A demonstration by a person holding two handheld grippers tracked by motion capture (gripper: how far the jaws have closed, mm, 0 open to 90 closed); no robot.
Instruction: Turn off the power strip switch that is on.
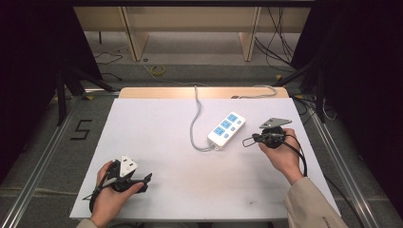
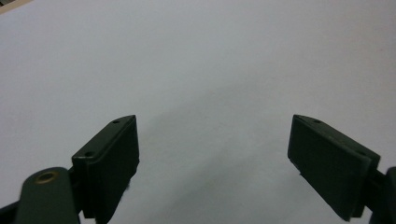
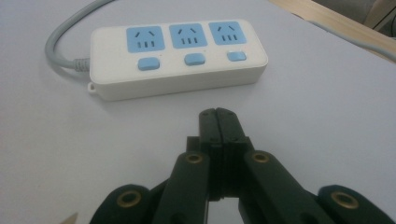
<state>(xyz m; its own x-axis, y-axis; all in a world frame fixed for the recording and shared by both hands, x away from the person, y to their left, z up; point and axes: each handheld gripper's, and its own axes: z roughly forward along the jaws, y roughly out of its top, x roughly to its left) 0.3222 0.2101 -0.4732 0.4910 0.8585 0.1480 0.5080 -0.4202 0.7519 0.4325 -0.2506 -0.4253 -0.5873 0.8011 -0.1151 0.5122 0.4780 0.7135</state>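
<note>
A white power strip [image 1: 227,128] [image 3: 180,56] with three blue sockets and three blue switches lies right of centre on the white table sheet [image 1: 157,142]. Its grey cable [image 1: 194,118] [image 3: 60,44] loops off its near end and runs to the table's far edge. My right gripper [image 1: 245,141] [image 3: 218,115] is held in a hand just right of the strip, jaws pressed together with nothing between them, tips pointing at the strip's long side and a short way from it. My left gripper [image 1: 146,179] [image 2: 215,158] rests near the front left, jaws wide apart over bare sheet [image 2: 201,70].
A wooden table edge [image 1: 157,92] shows beyond the white sheet. Metal rails [image 1: 43,156] flank the table, with a black "5" mark [image 1: 81,129] on the floor at left. Loose cables [image 1: 280,42] and wooden shelving legs [image 1: 135,38] lie farther back.
</note>
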